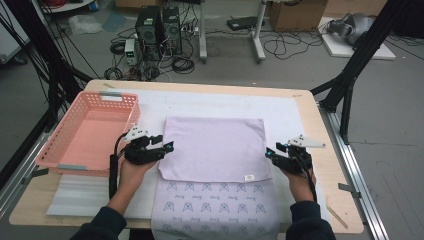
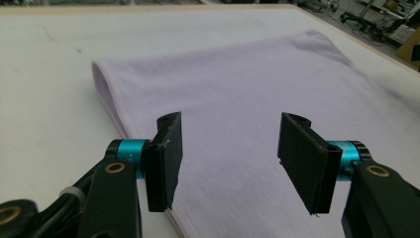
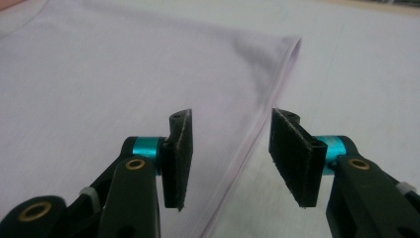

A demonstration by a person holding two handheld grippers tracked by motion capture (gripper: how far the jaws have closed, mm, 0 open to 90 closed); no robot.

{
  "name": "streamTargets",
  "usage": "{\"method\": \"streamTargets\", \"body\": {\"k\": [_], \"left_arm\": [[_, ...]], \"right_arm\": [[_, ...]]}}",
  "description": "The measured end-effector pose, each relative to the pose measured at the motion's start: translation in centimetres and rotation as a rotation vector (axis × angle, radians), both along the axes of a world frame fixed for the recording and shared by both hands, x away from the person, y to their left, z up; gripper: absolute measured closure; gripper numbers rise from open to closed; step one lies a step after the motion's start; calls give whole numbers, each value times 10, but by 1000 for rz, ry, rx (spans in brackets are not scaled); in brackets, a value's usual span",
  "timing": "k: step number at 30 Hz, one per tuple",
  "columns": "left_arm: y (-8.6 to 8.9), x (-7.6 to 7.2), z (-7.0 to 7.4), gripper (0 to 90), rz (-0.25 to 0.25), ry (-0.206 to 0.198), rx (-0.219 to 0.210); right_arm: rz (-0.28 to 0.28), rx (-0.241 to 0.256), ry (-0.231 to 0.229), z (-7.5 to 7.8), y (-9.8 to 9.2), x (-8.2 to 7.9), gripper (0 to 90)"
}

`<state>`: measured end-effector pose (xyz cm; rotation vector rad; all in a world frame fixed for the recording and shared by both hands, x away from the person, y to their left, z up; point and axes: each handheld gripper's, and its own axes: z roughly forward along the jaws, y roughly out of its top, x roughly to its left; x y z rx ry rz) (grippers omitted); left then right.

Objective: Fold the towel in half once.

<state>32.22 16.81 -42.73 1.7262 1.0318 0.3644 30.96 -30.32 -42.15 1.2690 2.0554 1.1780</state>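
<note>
From the high view, a pale lilac towel point(image 1: 215, 147) lies folded over itself in the middle of the table point(image 1: 310, 107), its folded upper layer plain and a printed lower layer showing toward the person's edge, with a small white label point(image 1: 249, 177) at the near right corner of the fold. The left tongs point(image 1: 169, 146) sit at the towel's left edge and the right tongs point(image 1: 269, 152) at its right edge, each held in a hand coming up from below. A pink basket point(image 1: 75, 150) stands just left of the left hand, apart from the towel. The left gripper view adds what the high view cannot: the left tongs point(image 2: 228, 158) stand wide apart over the cloth, gripping nothing, with the towel's rounded fold edge point(image 2: 106, 94) running under the left-hand pad. The right gripper view shows the right tongs point(image 3: 230, 153) likewise apart and empty, straddling the towel's hemmed edge point(image 3: 257, 131), one pad over cloth, the other over the white table covering point(image 3: 356, 69).
</note>
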Motion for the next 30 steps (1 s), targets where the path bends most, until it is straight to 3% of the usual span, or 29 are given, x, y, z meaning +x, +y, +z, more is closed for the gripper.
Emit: {"method": "streamTargets", "body": {"k": [3,6,13,15,18,25,30], "left_arm": [[2,-20,-7,426,-4,15,9],[2,-36,-12,438,0,27,46],[-1,-58,-20,556,8,81,71],[-2,-61,-23,556,12,81,76],[-4,-62,-24,587,18,86,94],[-12,-62,-25,832,24,101,168],[-11,-64,-24,822,35,85,173]], "right_arm": [[11,-30,9,-10,-1,-23,511],[8,-23,18,-15,-3,-40,512],[8,-10,27,-19,2,-59,538],[37,-17,26,-20,7,-64,538],[70,-76,26,-24,14,-66,536],[80,-117,65,-30,21,-62,689],[79,-124,61,-30,21,-62,760]]}}
